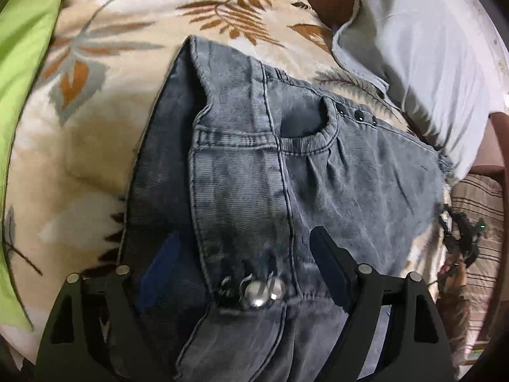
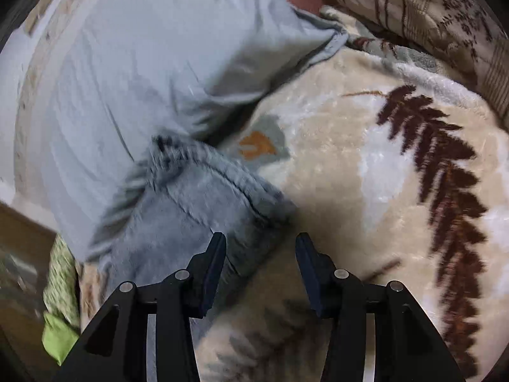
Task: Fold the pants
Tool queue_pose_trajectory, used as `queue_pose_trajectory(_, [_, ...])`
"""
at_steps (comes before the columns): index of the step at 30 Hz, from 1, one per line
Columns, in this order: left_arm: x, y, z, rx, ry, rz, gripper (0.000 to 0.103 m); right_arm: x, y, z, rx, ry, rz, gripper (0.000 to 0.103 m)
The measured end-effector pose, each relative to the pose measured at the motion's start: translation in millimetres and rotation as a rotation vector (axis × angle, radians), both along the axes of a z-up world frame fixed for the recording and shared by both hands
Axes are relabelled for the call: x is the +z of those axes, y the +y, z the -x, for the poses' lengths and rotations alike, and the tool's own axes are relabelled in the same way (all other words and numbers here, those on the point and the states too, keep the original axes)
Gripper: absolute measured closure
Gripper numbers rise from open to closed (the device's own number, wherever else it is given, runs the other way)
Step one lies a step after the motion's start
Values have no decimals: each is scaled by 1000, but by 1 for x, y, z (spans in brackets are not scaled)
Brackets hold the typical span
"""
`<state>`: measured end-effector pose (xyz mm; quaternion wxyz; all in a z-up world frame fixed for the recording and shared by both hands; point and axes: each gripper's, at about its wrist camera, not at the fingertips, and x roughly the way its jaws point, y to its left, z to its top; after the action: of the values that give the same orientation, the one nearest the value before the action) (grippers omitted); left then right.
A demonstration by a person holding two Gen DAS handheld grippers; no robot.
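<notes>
Pants [image 1: 270, 191]: grey denim, lying folded on the cream leaf-print blanket [image 1: 95, 159], waistband end nearest the left wrist camera.

Left gripper [image 1: 245, 261] sits right over the waistband. Fingers spread wide. Right finger [image 1: 331, 267] rests on top of the denim. Left finger [image 1: 162, 273] is mostly hidden under or behind a fold of fabric, only a dark blue patch showing. Cannot tell whether that counts as a grip; nothing looks pinched between the pads. Metal waist button [image 1: 259, 293] lies between the two fingers, close to the camera. Just beyond it, the fly seam runs up the middle. Farther on, a curved front pocket opening with three dark rivets [image 1: 356, 113] beside it. Far edge of the pants is a folded layer ending on the blanket.

Right gripper [image 2: 261, 254]: fingers moderately apart, holding nothing. Left finger tip is over the edge of a denim fold [image 2: 197, 203]; right finger tip is over bare blanket. That view is motion-blurred, so contact with the denim cannot be confirmed.

Beyond the pants in both views: the person's light blue-grey garment [image 2: 127, 79], touching the far side of the denim. Brown leaf pattern [image 2: 445, 175] on the blanket to the right of the right gripper. Striped beige pillow [image 2: 413, 9] at the far top right. Lime-green fabric [image 1: 25, 63] along the left edge of the left view.
</notes>
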<state>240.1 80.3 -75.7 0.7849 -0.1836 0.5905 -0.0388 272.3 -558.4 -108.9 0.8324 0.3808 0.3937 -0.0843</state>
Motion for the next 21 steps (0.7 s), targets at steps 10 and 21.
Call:
queue_pose_trajectory(10, [13, -12, -4, -15, -20, -42, 88, 47, 7, 29, -15, -169, 0, 96])
queue_pose_trajectory(21, [14, -6, 0, -2, 22, -83, 84, 5, -3, 107, -54, 58, -13, 83])
